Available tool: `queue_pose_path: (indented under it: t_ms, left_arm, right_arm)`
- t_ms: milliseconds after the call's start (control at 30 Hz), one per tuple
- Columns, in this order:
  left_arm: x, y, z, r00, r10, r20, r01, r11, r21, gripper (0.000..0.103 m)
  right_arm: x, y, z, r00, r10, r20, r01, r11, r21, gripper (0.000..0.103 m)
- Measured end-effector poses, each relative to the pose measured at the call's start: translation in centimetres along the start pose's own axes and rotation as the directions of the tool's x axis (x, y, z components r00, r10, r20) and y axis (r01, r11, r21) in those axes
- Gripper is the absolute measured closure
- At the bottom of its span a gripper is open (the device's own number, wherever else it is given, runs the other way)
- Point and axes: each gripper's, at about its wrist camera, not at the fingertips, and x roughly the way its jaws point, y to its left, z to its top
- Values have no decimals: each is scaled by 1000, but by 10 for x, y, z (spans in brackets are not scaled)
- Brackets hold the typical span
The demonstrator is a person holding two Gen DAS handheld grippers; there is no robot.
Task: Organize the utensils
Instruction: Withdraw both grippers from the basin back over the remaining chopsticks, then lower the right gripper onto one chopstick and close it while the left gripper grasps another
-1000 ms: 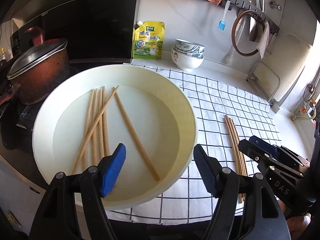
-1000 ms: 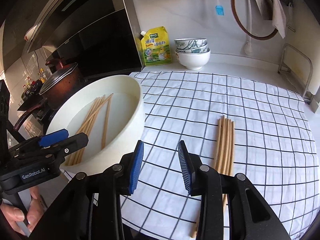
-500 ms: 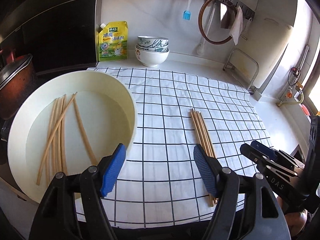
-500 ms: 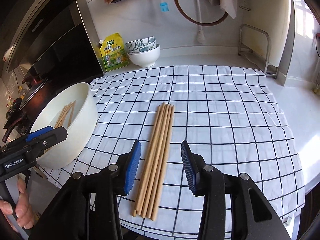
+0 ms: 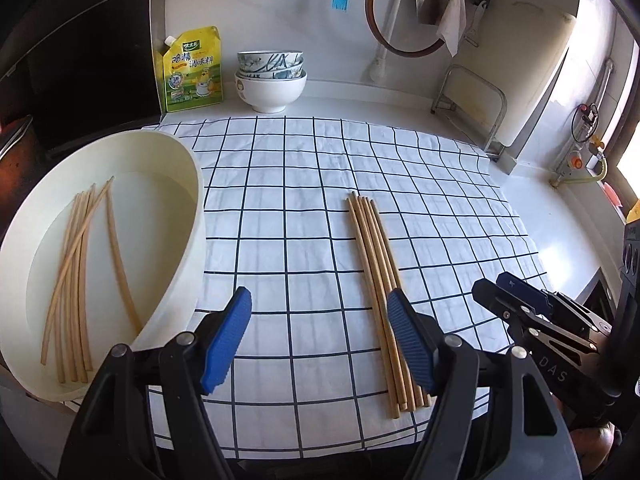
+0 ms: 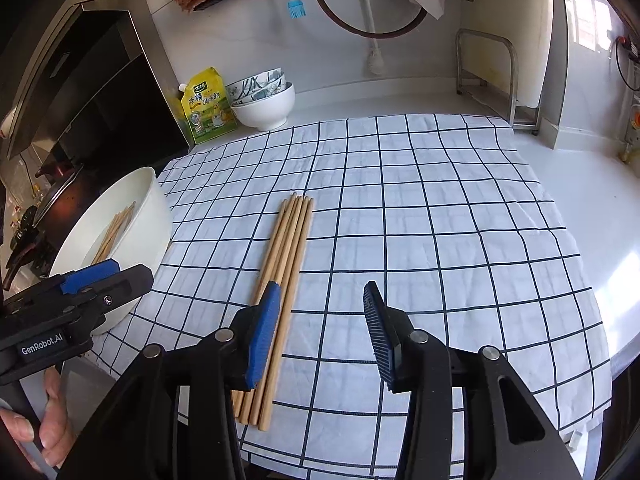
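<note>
Chopsticks of pale wood lie in two groups. One neat bundle of wooden chopsticks (image 5: 376,280) rests side by side on the white cloth with a black grid (image 5: 288,208), which covers the white desk (image 5: 560,216). A looser set of wooden chopsticks (image 5: 76,264) lies inside the large round cream basin (image 5: 192,216) at the cloth's left edge, one stick crossing the others.

The left claw (image 5: 320,340) hangs over the cloth with its blue-padded jaws wide apart and nothing between them; its right pad sits in front of the bundle in view. The right claw (image 6: 320,332) has just been opening, and its jaws stand apart over the cloth just right of the bundle, gripping nothing.

Against the back wall stand a yellow-green seasoning pouch (image 5: 192,70) and stacked ceramic bowls (image 5: 271,80).
</note>
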Motion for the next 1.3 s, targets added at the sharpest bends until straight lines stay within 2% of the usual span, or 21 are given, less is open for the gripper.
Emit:
queue_pose_path:
  t_ms: [733, 1300]
  left_arm:
    - [23, -6, -2, 999, 11, -41, -11, 1000, 15, 34]
    - [31, 3, -11, 997, 40, -63, -42, 999, -22, 34]
  right_arm:
    - [21, -8, -2, 999, 1, -38, -1, 1000, -2, 60]
    - [34, -2, -10, 997, 24, -80, -27, 999, -29, 60]
